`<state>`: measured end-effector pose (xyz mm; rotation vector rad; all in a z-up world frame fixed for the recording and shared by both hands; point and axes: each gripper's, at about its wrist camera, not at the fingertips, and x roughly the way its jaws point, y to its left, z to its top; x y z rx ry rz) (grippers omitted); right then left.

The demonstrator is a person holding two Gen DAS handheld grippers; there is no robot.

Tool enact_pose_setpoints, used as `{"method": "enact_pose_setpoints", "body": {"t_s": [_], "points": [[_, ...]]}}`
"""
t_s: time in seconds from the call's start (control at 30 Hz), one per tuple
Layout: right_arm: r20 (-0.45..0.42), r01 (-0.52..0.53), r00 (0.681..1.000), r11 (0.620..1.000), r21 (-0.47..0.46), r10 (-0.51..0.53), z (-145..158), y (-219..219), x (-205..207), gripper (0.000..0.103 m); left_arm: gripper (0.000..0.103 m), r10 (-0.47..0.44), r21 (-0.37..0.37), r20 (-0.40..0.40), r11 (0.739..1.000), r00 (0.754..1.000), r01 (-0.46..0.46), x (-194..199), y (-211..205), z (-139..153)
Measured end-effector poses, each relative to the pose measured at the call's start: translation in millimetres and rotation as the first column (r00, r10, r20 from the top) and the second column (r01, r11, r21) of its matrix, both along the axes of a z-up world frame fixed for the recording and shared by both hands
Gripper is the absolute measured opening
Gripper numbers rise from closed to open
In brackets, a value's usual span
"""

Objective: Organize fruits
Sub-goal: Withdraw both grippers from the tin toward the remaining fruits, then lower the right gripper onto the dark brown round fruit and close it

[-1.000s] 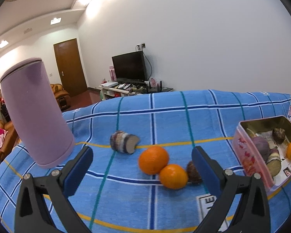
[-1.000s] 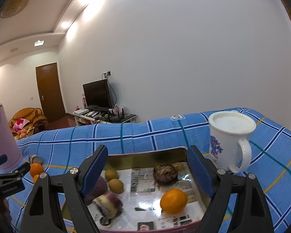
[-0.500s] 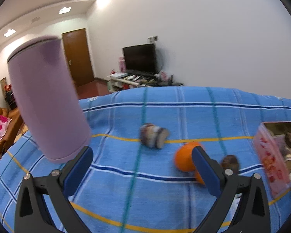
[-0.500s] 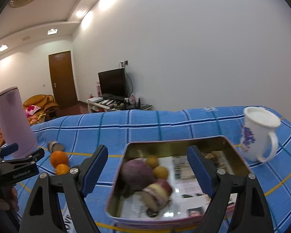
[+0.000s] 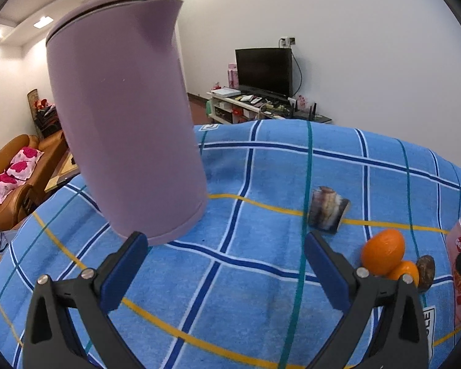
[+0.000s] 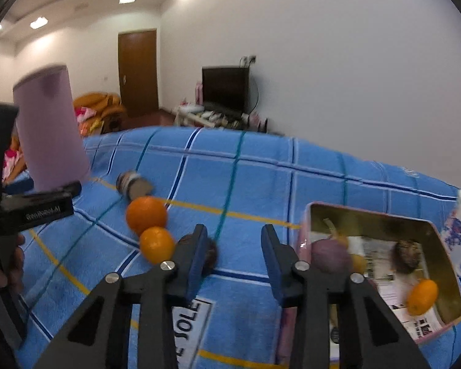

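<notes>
the left claw [image 5: 224, 264] gapes wide and empty, angled downward, while the right claw [image 6: 233, 255] is closing on nothing.

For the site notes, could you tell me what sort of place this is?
Most likely a home living room: a television on a low stand, an orange sofa with floral cushions, and a wooden door.

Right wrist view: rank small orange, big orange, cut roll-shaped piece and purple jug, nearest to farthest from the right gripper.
From the right gripper, whose jaws are closing on nothing:
1. Small orange, just left of the left finger.
2. Big orange, behind it, touching.
3. Cut roll-shaped piece, farther back left.
4. Purple jug, far left.
</notes>
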<state>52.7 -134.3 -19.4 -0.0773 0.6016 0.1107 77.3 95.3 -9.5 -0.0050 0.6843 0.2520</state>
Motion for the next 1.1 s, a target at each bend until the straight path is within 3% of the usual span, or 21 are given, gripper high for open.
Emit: {"method": "enact_pose_setpoints", "body": {"t_s": [0.37,0.53,0.7,1.1], "points": [[-0.171,-0.054,0.983,0.997,0.059,0.064,-22,10,24,0.040,0.103,-0.016,-0.039,-0.018,0.999,1.000,0.015,-1,2,0],[-0.217,-0.056,0.973,0.994,0.090,0.075,-28,11,34,0.049,0.103,-0.018,-0.058,-0.027,0.998,0.999,0.016,-1,3,-1],[-0.285,-0.060,0.953,0.988,0.143,0.099,-39,19,52,0.050,0.103,-0.014,-0.057,-0.031,0.998,0.999,0.012,1,5,-1],[-0.292,-0.091,0.951,0.994,0.060,0.105,-43,43,57,0.049,0.103,-0.060,-0.021,-0.055,0.998,0.997,0.059,4,-5,-7]]}}
